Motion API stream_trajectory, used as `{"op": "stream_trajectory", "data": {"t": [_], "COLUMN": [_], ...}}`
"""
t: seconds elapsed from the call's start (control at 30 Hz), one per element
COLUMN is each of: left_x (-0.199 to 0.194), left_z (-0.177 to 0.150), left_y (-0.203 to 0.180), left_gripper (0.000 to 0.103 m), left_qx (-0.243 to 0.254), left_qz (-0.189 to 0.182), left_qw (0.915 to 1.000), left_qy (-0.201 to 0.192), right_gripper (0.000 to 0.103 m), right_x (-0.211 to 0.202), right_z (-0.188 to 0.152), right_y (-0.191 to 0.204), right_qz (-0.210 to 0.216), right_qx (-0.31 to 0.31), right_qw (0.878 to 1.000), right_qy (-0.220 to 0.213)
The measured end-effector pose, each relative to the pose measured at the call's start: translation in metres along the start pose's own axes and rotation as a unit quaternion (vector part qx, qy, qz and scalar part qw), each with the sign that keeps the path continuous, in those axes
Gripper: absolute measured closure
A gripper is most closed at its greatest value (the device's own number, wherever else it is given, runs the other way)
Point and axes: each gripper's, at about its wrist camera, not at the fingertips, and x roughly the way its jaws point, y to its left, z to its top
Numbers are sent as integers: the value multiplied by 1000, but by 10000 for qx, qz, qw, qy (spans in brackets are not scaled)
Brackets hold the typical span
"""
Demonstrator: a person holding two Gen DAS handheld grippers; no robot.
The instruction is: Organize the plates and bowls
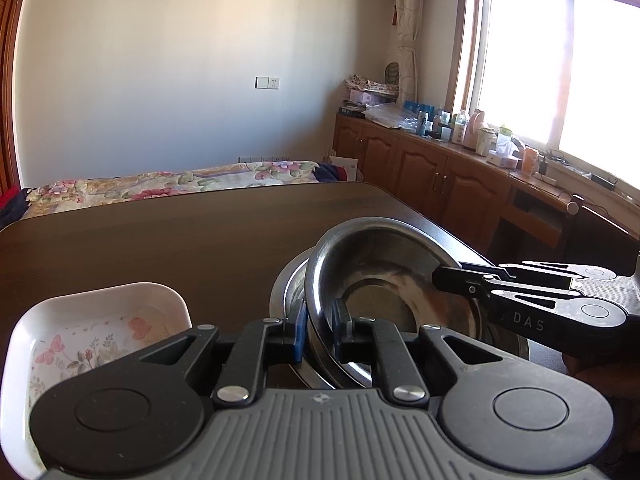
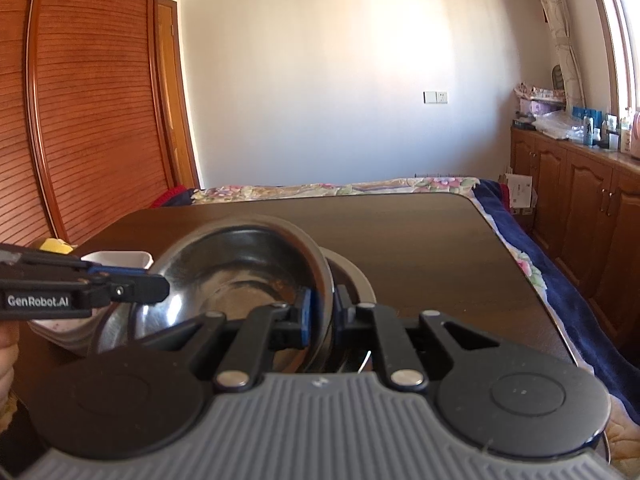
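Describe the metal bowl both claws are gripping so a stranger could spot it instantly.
On the dark wooden table, right of the white flowered dish, sits a metal plate. The metal bowl leans tilted over it. It alone is deep, shiny, and pinched at its rim.

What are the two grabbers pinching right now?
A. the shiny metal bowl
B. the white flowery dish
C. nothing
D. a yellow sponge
A: the left gripper and right gripper each clamp the rim of the tilted metal bowl, from opposite sides.
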Motion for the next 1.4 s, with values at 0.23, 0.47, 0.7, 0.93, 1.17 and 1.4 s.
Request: {"op": "stream_trajectory", "data": {"t": [0.23, 0.47, 0.7, 0.93, 1.17, 1.4], "left_x": [-2, -10, -16, -6, 1, 2], "left_z": [-3, -6, -14, -26, -34, -37], "left_y": [2, 0, -4, -5, -8, -12], "left_gripper": [85, 40, 14, 0, 0, 0], "left_qx": [-69, -34, 60, 140, 154, 137], "left_qz": [2, 101, 287, 655, 626, 508], "left_qw": [10000, 9997, 9987, 9963, 9968, 9977], "left_qy": [-40, -223, -419, -535, -479, -424], "right_gripper": [89, 80, 66, 30, 0, 0], "right_x": [-4, -15, -29, -19, -11, -8], "right_z": [-1, 2, -9, -17, -27, -31], "right_y": [3, 9, 5, -7, -4, -5], "right_qz": [-105, -271, -329, -359, -324, -263], "right_qx": [-126, -268, -49, 217, 210, 263], "right_qw": [9998, 9982, 9973, 9971, 9971, 9971], "right_qy": [-124, -462, -657, -630, -662, -659]}}
